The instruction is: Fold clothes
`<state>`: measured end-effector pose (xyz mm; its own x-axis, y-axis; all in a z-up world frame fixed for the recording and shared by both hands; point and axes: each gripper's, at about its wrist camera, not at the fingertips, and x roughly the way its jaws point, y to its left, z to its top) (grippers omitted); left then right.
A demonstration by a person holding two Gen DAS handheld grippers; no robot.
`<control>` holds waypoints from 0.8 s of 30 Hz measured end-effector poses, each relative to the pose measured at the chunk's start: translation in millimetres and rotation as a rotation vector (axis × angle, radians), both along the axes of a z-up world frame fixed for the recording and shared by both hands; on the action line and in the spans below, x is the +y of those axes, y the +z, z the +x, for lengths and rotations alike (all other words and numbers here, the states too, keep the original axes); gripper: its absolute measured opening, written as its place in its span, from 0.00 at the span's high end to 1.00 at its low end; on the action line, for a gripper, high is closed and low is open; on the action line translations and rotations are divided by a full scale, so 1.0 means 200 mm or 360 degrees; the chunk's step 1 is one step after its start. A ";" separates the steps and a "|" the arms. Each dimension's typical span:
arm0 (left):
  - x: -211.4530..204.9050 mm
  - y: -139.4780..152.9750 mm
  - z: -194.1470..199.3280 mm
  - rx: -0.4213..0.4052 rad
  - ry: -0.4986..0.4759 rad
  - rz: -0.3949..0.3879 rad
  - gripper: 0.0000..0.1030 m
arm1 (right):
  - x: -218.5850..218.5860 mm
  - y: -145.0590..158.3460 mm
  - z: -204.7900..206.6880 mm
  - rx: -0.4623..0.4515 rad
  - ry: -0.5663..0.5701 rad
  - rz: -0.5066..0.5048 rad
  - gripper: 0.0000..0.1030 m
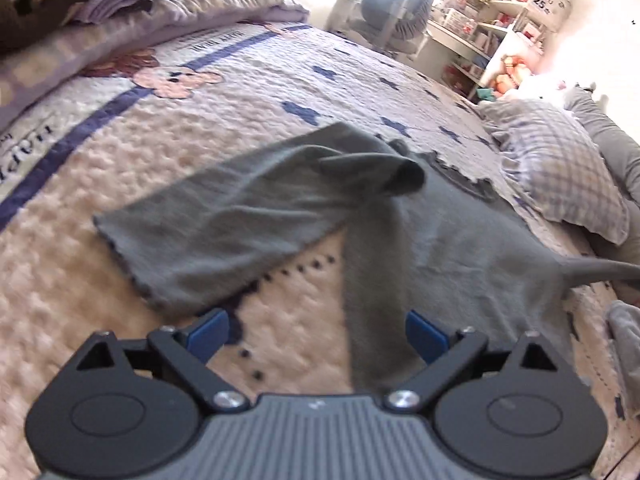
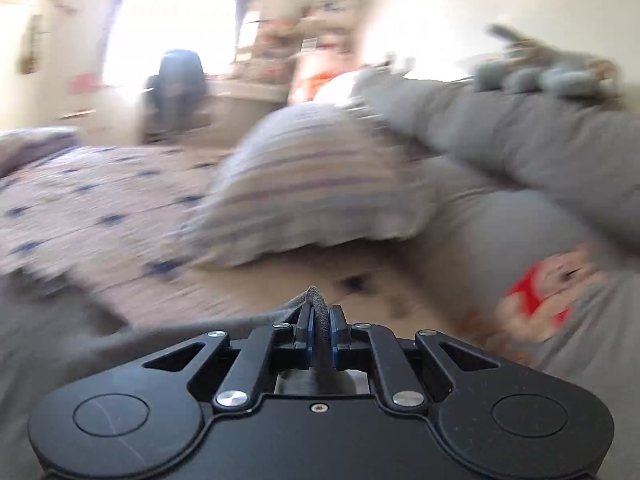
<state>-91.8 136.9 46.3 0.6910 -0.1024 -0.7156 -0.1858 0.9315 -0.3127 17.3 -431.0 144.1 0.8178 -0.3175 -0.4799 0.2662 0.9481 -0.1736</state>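
A grey garment (image 1: 280,200) is spread on the bed (image 1: 160,128); left gripper (image 1: 316,334) jaws apart above it, right gripper (image 2: 320,320) jaws clamped on its edge.

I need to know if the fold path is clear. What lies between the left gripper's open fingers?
In the left wrist view, bare quilt and the near edge of the grey garment lie between the left gripper's fingers; neither pad touches the cloth.
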 end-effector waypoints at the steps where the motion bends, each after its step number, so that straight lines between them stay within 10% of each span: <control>1: 0.02 -0.01 0.01 0.0015 0.0004 0.0003 0.07 | -0.05 -0.02 0.07 0.0058 0.0041 0.0069 0.92; 6: 0.09 -0.01 0.02 0.0014 0.0056 -0.0057 0.07 | -0.03 -0.23 0.18 0.0311 0.0088 0.0036 0.71; 9: 0.13 0.00 0.02 0.0023 0.0118 -0.0072 0.06 | 0.04 -0.29 0.09 0.0284 0.0151 0.0139 0.41; 16: 0.10 -0.03 -0.04 0.0138 0.0089 -0.0271 0.06 | 0.39 -0.41 -0.29 0.0435 0.0571 0.0479 0.40; 24: -0.04 -0.03 -0.23 0.0182 -0.0148 -0.0230 0.06 | 0.43 -0.55 -0.70 0.0552 0.0740 0.0820 0.46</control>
<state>-137.3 128.7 39.9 0.5891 -0.2690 -0.7620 -0.1431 0.8933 -0.4260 -122.9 -344.8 33.6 0.5883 0.3545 -0.7268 -0.1680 0.9327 0.3190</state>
